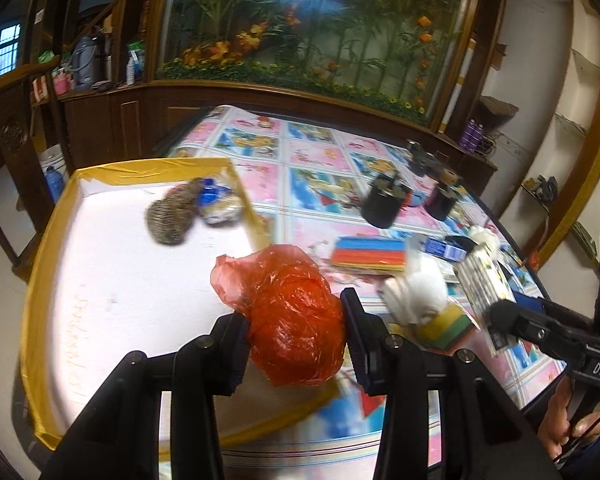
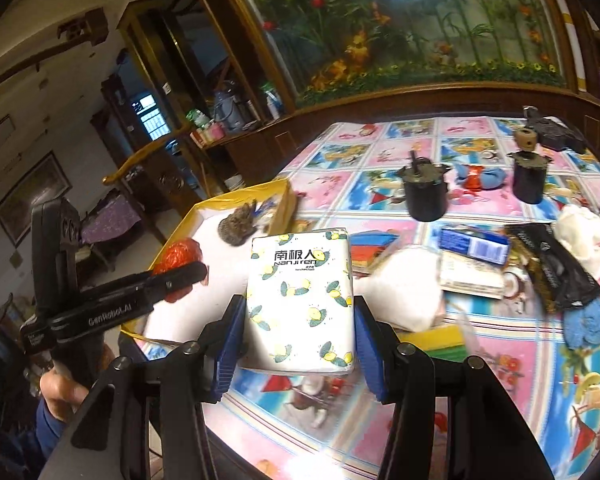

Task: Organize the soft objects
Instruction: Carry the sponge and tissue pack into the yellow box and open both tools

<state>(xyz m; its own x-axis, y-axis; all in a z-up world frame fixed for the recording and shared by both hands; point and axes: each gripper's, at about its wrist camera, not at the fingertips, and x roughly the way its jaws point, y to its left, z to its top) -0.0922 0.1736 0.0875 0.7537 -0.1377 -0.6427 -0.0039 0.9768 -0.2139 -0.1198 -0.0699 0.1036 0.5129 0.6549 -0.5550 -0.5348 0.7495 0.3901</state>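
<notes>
My left gripper (image 1: 296,336) is clamped on a crumpled red plastic bag (image 1: 292,312), held over the near right corner of the white tray with the yellow rim (image 1: 32,280). A brown knitted bundle (image 1: 172,216) lies at the tray's far side. My right gripper (image 2: 300,340) grips a lemon-printed tissue pack (image 2: 300,300), raised above the patterned tablecloth (image 2: 500,360), just right of the tray.

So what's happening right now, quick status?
Left gripper clamps red plastic bag. Right gripper clamps tissue pack. Yellow-rimmed tray ahead, nothing blocking.
</notes>
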